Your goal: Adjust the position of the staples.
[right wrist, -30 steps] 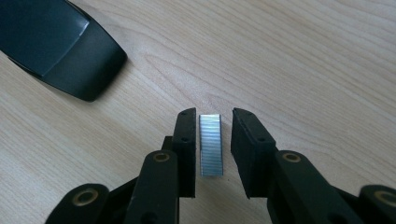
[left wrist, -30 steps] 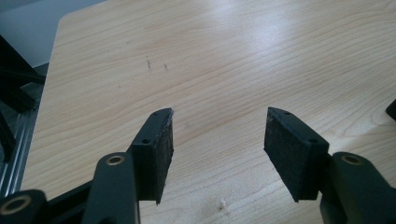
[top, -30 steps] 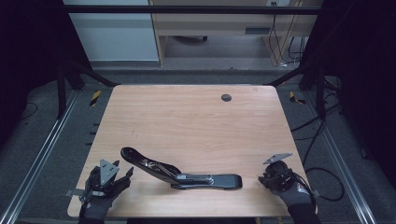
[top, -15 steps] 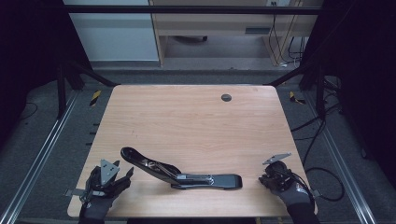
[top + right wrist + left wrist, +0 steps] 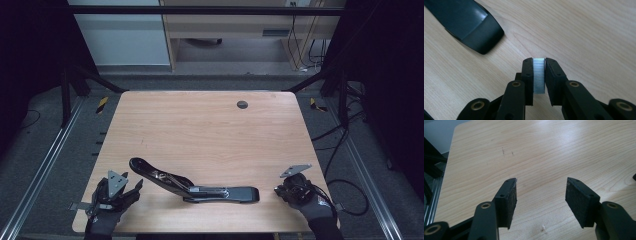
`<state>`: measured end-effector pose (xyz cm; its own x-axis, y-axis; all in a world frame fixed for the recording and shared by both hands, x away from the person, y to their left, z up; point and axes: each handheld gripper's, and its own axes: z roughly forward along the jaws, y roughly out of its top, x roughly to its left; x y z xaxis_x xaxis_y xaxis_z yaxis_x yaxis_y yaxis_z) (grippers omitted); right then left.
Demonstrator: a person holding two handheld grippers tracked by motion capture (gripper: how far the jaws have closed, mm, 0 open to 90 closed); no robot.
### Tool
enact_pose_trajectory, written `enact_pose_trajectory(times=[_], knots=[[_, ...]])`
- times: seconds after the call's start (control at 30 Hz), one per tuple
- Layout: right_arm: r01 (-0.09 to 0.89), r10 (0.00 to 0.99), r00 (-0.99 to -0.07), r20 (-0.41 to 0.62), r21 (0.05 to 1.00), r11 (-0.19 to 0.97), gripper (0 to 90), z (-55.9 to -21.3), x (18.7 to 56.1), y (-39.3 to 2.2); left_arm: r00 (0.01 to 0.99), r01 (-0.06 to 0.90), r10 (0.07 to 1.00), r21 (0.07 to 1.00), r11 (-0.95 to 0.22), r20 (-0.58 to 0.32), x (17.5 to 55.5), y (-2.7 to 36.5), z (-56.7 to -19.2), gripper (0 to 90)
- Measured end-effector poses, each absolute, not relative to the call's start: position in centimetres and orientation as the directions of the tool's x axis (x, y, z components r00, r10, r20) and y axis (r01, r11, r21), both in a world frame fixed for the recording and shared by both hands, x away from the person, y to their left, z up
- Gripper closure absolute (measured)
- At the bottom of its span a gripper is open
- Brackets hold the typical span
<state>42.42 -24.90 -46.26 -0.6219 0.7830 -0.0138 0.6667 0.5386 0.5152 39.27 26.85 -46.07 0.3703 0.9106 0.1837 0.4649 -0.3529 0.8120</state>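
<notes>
1. Found a black stapler [image 5: 192,184] lying on the near middle of the wooden table [image 5: 200,130], swung open, with its base flat to the right and its top arm slanting up and away to the far left.
2. Saw the left gripper [image 5: 134,186] at the near left corner, just left of the raised end of the stapler and apart from it.
3. Noted in the left gripper view its pads [image 5: 511,202] spread well apart over bare wood, released, with nothing between them.
4. Saw the right gripper [image 5: 278,190] at the near right edge, close to the right end of the stapler base but not touching it.
5. Noted in the right gripper view a silvery strip of staples [image 5: 539,80] clamped upright between the pads, both pads pressing flat on its sides.
6. Registered that those jaws had just been closing, with the strip between them.
7. Made out the rounded dark end of the stapler at the upper left of the right gripper view, resting on the wood, apart from the strip.
8. Spotted a small round grommet [image 5: 242,104] near the far edge of the table, well apart from everything else.
</notes>
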Motion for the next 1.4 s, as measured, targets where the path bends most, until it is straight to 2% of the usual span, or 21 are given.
enact_pose_trajectory(times=[0.43,0.77,1.4], knots=[[0.592,0.729,-0.684,-0.021,0.567,0.572,78.1,-44.4,42.9,-23.8,0.375,0.476,0.91,0.805,-0.353,0.178,39.3,26.8,-46.2,41.9],[0.521,0.686,-0.727,-0.012,0.641,0.563,78.2,-42.6,43.3,-23.6,0.383,0.482,0.907,0.799,-0.358,0.175,39.4,26.7,-46.3,41.9],[0.417,0.589,-0.808,-0.021,0.685,0.597,78.1,-40.4,44.2,-22.5,0.394,0.495,0.903,0.789,-0.364,0.17,39.7,26.8,-46.5,41.8]])
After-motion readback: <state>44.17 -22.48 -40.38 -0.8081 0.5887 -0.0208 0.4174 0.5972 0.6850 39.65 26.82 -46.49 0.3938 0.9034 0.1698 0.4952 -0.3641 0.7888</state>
